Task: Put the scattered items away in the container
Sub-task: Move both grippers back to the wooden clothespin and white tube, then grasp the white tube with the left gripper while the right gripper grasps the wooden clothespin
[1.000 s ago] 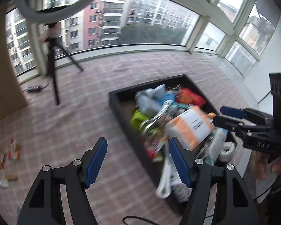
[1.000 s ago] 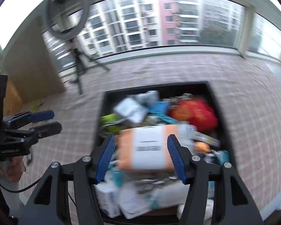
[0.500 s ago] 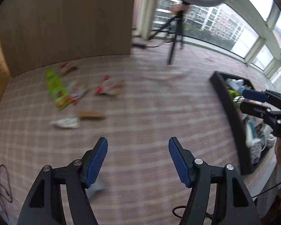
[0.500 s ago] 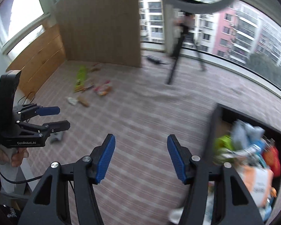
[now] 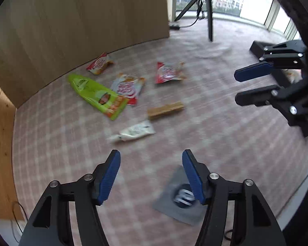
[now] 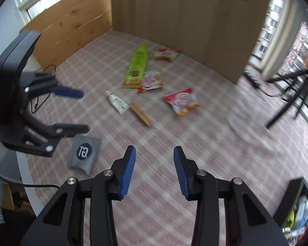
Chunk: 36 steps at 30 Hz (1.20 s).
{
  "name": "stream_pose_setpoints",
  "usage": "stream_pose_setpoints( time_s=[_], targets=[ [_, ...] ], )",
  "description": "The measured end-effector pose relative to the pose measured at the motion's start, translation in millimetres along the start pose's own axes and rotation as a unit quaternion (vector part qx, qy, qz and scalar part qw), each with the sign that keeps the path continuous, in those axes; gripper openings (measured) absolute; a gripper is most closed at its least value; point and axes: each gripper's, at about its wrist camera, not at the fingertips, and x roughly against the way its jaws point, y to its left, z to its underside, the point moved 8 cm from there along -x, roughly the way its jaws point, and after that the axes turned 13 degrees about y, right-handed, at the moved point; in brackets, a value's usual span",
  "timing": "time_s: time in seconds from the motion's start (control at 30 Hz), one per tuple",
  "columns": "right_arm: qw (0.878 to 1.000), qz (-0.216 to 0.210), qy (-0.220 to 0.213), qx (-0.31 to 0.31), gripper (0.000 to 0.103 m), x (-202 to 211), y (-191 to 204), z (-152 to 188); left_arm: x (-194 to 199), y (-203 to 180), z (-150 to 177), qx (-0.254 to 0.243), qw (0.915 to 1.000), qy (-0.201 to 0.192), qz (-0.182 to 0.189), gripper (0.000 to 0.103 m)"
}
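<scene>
Left wrist view — both grippers' jaws wide apart, holding nothing

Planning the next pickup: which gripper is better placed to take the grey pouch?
Left, probably. The grey pouch lies just under the open left gripper, by its right jaw. The right gripper, also open, has it off to its left, farther away.

Grey pouch (image 6: pixel 84 153), lying on the floor just left of the right tool (image 6: pixel 154 165): a dark round emblem with a white two-character mark, not legible. Printing on the snack packets and the white tube (image 6: pixel 117 102) ahead is too blurred to read.
</scene>
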Motion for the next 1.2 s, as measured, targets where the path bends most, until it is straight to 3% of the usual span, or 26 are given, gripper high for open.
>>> stream_pose_setpoints(
  time_s=[0.27, 0.6, 0.7, 0.83, 1.0, 1.07, 1.2],
  targets=[
    [0.998, -0.001, 0.034, 0.056, 0.036, -42, 16, -33, -37, 17, -23, -0.074, 0.997, 0.023, -0.005, 0.056],
    [0.996, -0.02, 0.049, 0.075, 0.036, -74, 22, -58, -60, 25, -29, -0.088, 0.9952, 0.035, 0.025, 0.056],
    [0.995, -0.02, 0.053, 0.077, 0.036, -80, 24, -58, -60, 25, -29, -0.082, 0.9955, 0.029, 0.038, 0.053],
    [0.995, -0.022, 0.059, 0.08, 0.036, -86, 28, -58, -56, 19, -22, -0.09, 0.9947, 0.022, 0.044, 0.038],
    [0.995, -0.027, 0.065, 0.066, 0.035, -91, 30, -56, -54, 16, -13, -0.085, 0.9952, 0.015, 0.045, 0.036],
    [0.996, -0.028, 0.067, 0.049, 0.023, -90, 27, -56, -53, 17, -11, -0.076, 0.9962, 0.016, 0.041, 0.03],
    [0.997, -0.03, 0.071, 0.03, 0.012, -89, 25, -54, -51, 13, -6, -0.068, 0.9974, 0.011, 0.022, 0.021]
  ],
)
